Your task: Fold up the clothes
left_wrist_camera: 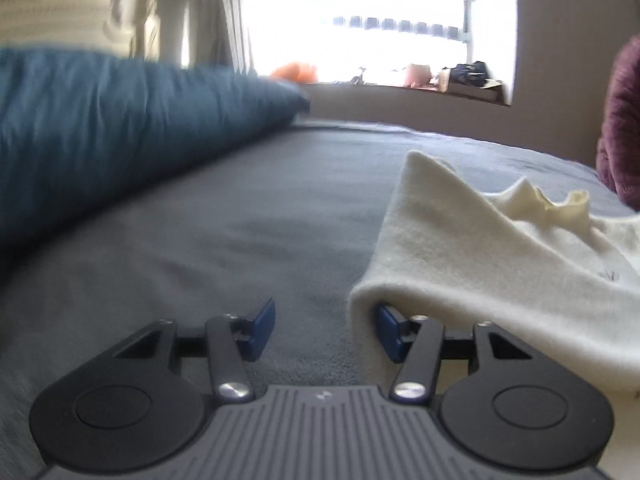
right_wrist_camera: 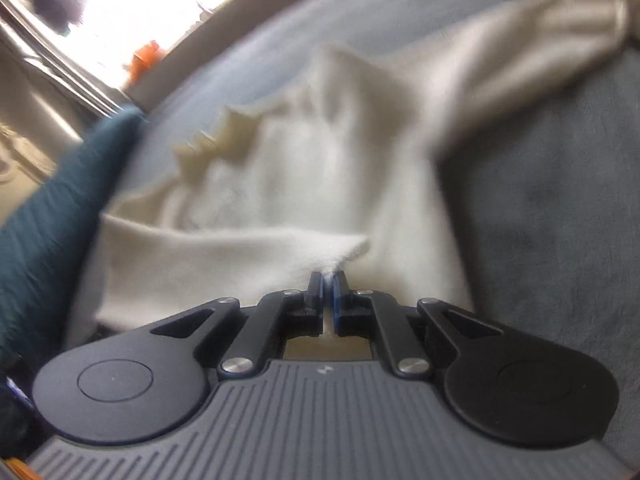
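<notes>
While the right gripper [right_wrist_camera: 328, 280] pinches a cream sweater [right_wrist_camera: 304, 184] fold, the left gripper [left_wrist_camera: 326, 330] sits spread beside its edge.

Blown-out window [left_wrist_camera: 360, 20] glare, soft daylight, heavy motion blur, fisheye-curved edges, dark corners

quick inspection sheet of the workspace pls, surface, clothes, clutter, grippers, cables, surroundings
surface: grey bed cover, mostly smooth
job's things: cream fleece garment spread on it, partly rumpled
clutter: teal blue pillow beside the garment
grippers: left gripper open, garment edge draped over one finger; right gripper shut on a pinch of the garment
cables: nothing seen
surroundings: bright window, sill with small blurred items; dark red fabric at the edge
</notes>
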The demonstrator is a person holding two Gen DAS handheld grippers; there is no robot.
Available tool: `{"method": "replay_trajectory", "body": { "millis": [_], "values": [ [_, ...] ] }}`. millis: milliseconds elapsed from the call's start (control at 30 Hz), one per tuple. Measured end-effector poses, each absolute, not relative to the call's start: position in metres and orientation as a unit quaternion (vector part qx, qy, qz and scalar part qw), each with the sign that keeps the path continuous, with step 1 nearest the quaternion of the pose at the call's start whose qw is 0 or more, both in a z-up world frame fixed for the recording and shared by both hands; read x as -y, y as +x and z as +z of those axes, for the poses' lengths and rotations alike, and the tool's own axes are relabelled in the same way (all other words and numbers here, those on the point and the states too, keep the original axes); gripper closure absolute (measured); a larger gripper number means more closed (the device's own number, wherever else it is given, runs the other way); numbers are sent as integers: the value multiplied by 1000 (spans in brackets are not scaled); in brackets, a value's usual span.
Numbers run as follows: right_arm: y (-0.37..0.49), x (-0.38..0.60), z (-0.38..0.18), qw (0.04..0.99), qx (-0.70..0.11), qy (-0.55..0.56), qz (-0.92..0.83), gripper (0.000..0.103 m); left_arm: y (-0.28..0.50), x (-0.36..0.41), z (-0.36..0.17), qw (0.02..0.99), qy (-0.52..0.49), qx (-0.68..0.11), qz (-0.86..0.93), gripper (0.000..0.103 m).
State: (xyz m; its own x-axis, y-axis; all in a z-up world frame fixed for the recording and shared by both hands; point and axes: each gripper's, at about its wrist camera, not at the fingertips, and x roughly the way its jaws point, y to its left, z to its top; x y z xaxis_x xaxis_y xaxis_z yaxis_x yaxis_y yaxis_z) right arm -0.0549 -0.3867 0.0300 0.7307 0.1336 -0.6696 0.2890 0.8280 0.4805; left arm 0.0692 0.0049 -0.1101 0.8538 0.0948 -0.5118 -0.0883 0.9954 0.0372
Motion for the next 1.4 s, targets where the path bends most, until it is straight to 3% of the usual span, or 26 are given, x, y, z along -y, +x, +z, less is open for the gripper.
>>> {"method": "replay_trajectory", "body": {
  "millis": [133, 267, 467, 567, 700, 933, 1033, 1133, 1167, 1200, 1233, 1400],
  "values": [
    [-60, 391, 27, 879, -369, 296, -54, 101, 74, -10, -120, 954, -11, -297, 38, 47],
    [-56, 382, -11, 835, -486, 252, -64, 98, 75, -14, -124, 953, -14, -303, 19, 47],
    [-48, 381, 50, 830, -511, 214, -64, 86, 51, -55, -118, 951, -77, -297, -40, 46],
    [-4, 364, 103, 855, -491, 164, -9, 80, 41, -76, -114, 950, -125, -279, -70, 43],
    [90, 298, 136, 873, -453, 143, 108, 50, 61, -94, -114, 929, -212, -289, -94, 42],
    [267, 158, 94, 837, -508, 85, 184, 46, 134, -73, -130, 908, -220, -325, -144, 45],
    [314, 122, 64, 826, -540, 35, 158, 44, 145, -59, -132, 910, -203, -318, -174, 60],
    [332, 118, 41, 815, -563, 26, 137, 46, 128, -44, -123, 929, -142, -271, -210, 59],
    [328, 125, 41, 811, -564, 43, 149, 56, 121, -38, -121, 935, -118, -254, -219, 59],
    [325, 131, 41, 807, -565, 61, 162, 82, 116, -34, -120, 938, -100, -244, -226, 59],
    [318, 139, 44, 805, -564, 73, 167, 88, 112, -30, -119, 941, -83, -233, -233, 59],
    [282, 179, 66, 811, -548, 95, 182, 92, 95, -14, -116, 945, -7, -182, -271, 59]
  ]
}}
